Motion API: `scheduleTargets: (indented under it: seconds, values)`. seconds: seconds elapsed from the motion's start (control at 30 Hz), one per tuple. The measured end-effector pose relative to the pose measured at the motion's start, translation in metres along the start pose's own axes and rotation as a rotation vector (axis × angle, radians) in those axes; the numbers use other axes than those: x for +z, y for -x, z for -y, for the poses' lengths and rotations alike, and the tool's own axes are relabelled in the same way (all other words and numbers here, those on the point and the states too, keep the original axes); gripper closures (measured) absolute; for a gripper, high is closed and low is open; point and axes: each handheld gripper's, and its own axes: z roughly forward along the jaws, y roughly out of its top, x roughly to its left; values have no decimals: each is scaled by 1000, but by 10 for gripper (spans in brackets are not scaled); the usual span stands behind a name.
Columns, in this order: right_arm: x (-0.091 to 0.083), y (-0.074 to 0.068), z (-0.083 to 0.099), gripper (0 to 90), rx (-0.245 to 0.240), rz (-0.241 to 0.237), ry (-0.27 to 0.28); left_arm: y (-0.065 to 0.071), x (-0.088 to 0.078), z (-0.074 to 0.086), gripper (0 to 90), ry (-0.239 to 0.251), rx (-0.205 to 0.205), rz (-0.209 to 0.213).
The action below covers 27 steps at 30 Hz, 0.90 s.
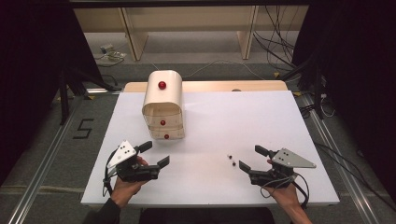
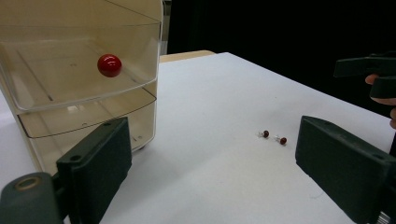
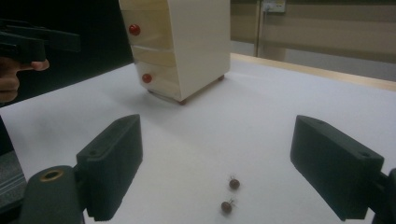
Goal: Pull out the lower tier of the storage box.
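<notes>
Two small earrings lie on the white table, just left of the right gripper, betw. both grippers but well apart from the left gripper. In the right gripper view they sit low betw. its jaws, untouched. Both grippers: jaws spread wide, nothing held. Earrings: dark red beads w/ pale metal posts, side by side. Cream drawer unit w/ clear drawers and red knobs stands at rear left, near the left gripper. Beyond the table: grey floor, cables, wooden frame, dark curtains.
</notes>
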Motion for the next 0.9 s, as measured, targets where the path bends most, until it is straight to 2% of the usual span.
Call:
scheduleTargets:
  seconds: [0.2, 0.27, 0.37, 0.6, 0.67, 0.77, 0.8, 0.83, 0.87, 0.9]
  values:
    - [0, 0, 0, 176, 1, 0, 3, 0, 2, 0, 104, -1, -8, -4]
    - [0, 0, 0, 176, -2, 1, 4, 0, 3, 1, 104, 2, -33, 4]
    - [0, 0, 0, 176, 1, 5, 4, -1, 4, 1, 104, 3, -39, 2]
    - [2, -1, 1, 177, -4, 11, -6, -2, 8, 1, 104, -2, -18, -18]
    - [1, -1, 1, 178, -4, 9, -3, -3, 10, 1, 104, 0, 2, -36]
    - [0, -1, 1, 180, -9, 11, 5, -2, 13, 1, 104, -5, 63, -56]
    - [0, -1, 0, 180, -5, 11, 4, -3, 18, 3, 104, -20, 102, -71]
    - [0, -1, 0, 180, -4, 10, 5, -3, 18, 3, 104, -20, 102, -71]
    - [1, -1, 0, 181, -7, 9, 5, -4, 22, 4, 104, -34, 131, -80]
    - [1, -1, 0, 180, -7, 12, 1, -4, 22, 4, 104, -34, 131, -80]
